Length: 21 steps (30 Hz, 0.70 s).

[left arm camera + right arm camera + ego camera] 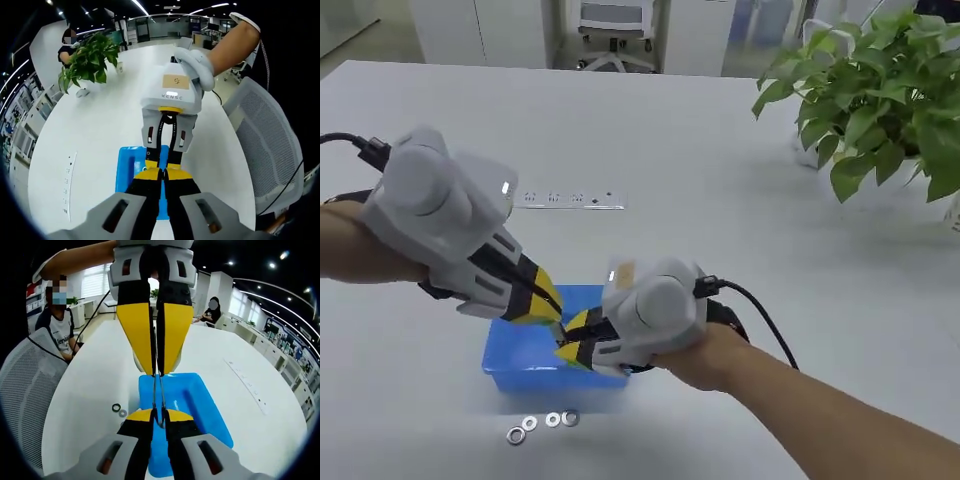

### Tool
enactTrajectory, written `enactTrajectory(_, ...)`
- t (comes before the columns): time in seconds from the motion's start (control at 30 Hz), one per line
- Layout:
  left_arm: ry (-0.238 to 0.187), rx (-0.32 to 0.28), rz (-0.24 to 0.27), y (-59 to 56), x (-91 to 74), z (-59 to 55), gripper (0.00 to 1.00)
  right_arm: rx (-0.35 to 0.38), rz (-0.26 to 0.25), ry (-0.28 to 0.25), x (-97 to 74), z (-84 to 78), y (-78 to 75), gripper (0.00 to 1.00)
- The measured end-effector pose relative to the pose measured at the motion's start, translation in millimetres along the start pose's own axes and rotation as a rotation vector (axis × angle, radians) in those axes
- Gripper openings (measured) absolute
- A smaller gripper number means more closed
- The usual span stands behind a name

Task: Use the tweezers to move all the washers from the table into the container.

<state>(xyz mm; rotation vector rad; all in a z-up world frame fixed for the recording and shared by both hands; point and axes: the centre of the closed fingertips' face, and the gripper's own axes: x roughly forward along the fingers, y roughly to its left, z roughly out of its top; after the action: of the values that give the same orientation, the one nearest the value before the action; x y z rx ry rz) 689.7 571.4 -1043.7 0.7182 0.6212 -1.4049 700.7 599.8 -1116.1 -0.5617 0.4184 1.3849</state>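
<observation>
Left gripper (163,173) and right gripper (160,416) meet tip to tip above the blue container (525,365); both jaws pinch the thin tweezers (158,390), the left's seemingly so; four washers (552,419) lie on the desk (720,150) just beside the container's near edge.

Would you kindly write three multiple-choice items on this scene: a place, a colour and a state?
1. The washers lie: A in the container; B on the table beside it; C held in a claw.
2. The container is: A blue; B red; C green.
3. The right claw is: A wide open; B holding a washer; C shut on the tweezers.
Answers: B, they rest on bare table outside the container. A, its walls show blue. C, its jaws pinch the thin tweezers.
</observation>
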Motion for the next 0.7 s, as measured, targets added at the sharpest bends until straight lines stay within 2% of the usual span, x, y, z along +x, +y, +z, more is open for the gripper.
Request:
enactTrajectory(0.4, 0.008, -0.001, -0.014, 13.0, 14.9, -12.6, 0.05, 0.035, 0.008, 0.012, 14.2, -15.0, -11.8, 0.11)
enactTrajectory(0.7, -0.002, -0.008, -0.022, 21.5, 21.4, -15.0, 0.05, 0.06, 0.006, 0.016, 16.8, -22.9, -19.0, 0.11)
